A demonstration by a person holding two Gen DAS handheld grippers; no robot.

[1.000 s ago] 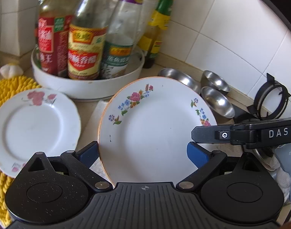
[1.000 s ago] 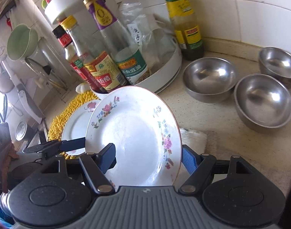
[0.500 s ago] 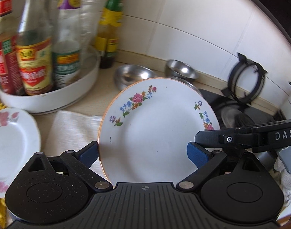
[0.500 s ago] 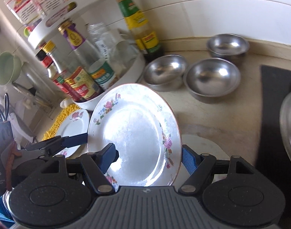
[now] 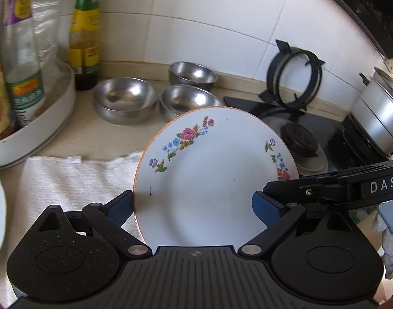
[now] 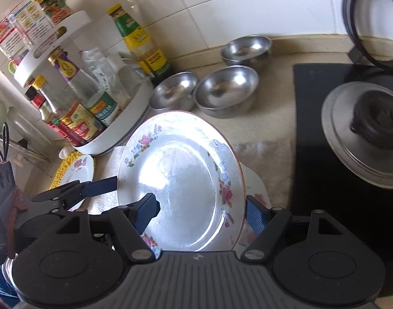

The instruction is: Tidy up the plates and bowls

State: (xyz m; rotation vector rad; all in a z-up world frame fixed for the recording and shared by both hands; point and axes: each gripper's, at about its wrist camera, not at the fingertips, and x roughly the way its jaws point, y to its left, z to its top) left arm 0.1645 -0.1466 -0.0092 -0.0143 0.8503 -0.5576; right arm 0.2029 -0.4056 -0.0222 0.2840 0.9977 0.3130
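Both grippers pitched down, side by side. Left gripper (image 5: 193,203) and right gripper (image 6: 201,209) each have blue fingers (image 5: 264,209) clamped across the same plate (image 5: 211,180) (held tilted, off the surface).

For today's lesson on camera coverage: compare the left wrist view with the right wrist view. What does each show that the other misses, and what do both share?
Only the left wrist view shows the silver pot at the far right edge and the right claw's side. Only the right wrist view shows the rack's upper shelf of jars, the yellow mat and the left claw. Both show the flowered plate gripped between the two claws, three steel bowls, the bottles and the stove.
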